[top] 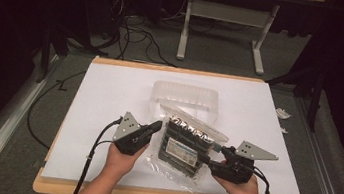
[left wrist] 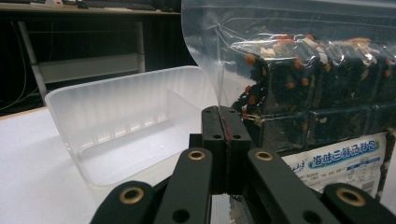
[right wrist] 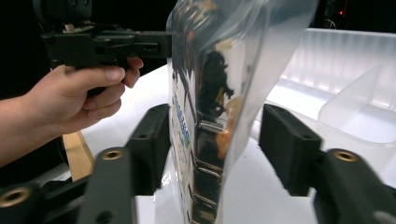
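A clear bag (top: pixel 184 146) full of dark snack packs is held up just above the white table (top: pixel 109 99), between the two hands. A white and blue label (left wrist: pixel 341 161) can be seen on its front. The bag is pinched at its left edge by the left gripper (left wrist: pixel 226 128), whose jaws are shut tight on the thin plastic. It seems to be held this way so that the bag hangs free and does not flop down. The right gripper (right wrist: pixel 215 140) is placed at the other side of the bag. Its jaws are set half open, with the bag standing between them, but the plastic is not yet pressed by the pads. A second grip is probably wanted there, so that the bag can be kept steady from both sides. Just behind the bag, a see-through plastic tray (top: pixel 186 98) is set on the table. It is empty, and a low wall is seen inside it, which splits it into parts. It looks like the tray is put close by so that the bag, or the packs in it, can be laid inside. Past the table, a dark floor with cables (top: pixel 133 34) is seen.
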Motion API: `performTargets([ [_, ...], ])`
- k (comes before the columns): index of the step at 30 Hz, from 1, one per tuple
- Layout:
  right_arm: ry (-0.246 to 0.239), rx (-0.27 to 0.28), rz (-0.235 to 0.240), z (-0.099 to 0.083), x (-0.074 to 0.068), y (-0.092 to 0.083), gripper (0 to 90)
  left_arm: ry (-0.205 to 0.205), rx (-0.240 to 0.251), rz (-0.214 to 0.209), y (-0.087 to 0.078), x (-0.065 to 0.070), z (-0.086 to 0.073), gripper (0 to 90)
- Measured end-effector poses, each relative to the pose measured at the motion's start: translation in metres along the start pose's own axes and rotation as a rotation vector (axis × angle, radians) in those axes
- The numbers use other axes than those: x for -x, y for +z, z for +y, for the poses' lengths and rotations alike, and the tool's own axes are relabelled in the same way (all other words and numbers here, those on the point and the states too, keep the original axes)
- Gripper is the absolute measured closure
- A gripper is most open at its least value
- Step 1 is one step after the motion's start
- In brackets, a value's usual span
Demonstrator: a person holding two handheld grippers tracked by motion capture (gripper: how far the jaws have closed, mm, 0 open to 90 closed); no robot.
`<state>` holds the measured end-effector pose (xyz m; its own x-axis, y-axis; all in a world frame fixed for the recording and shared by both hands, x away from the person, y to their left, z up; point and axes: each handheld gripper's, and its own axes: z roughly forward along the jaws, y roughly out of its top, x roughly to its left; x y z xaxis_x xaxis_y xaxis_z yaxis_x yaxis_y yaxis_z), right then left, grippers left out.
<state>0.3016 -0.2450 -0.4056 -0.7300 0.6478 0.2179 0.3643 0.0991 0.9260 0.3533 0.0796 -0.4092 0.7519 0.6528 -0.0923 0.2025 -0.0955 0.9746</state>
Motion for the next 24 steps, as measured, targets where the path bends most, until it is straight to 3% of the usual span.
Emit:
performTargets([
  [5, 0.004, -0.002, 0.003, -0.001, -0.002, 0.007, 57.1, 0.009, 0.0, -0.002, -0.002, 0.001, 0.001, 90.0],
  [8, -0.017, -0.011, 0.001, -0.002, -0.007, 0.013, 65.1, 0.018, -0.003, -0.001, -0.003, 0.002, 0.001, 90.0],
  [12, -0.029, -0.012, 0.015, -0.003, -0.008, 0.015, 70.0, 0.051, -0.012, 0.02, -0.005, 0.004, 0.001, 90.0],
  [18, -0.025, -0.016, 0.057, -0.002, -0.009, 0.015, 75.0, 0.045, -0.027, 0.038, -0.004, 0.005, 0.001, 90.0],
  [19, -0.023, -0.017, 0.063, -0.002, -0.009, 0.015, 75.4, 0.041, -0.035, 0.045, -0.004, 0.004, 0.001, 87.3],
  [20, -0.017, -0.021, 0.062, -0.002, -0.009, 0.015, 75.6, 0.034, -0.046, 0.041, -0.004, 0.003, 0.001, 77.2],
  [21, -0.017, -0.021, 0.062, -0.002, -0.009, 0.015, 75.6, 0.033, -0.052, 0.043, -0.004, 0.003, 0.0, 77.2],
  [22, -0.007, -0.024, 0.063, -0.002, -0.008, 0.014, 75.8, 0.037, -0.064, 0.055, -0.004, 0.003, 0.0, 68.3],
  [24, -0.006, -0.024, 0.064, -0.002, -0.008, 0.014, 75.8, 0.039, -0.082, 0.075, -0.006, 0.001, -0.002, 65.1],
])
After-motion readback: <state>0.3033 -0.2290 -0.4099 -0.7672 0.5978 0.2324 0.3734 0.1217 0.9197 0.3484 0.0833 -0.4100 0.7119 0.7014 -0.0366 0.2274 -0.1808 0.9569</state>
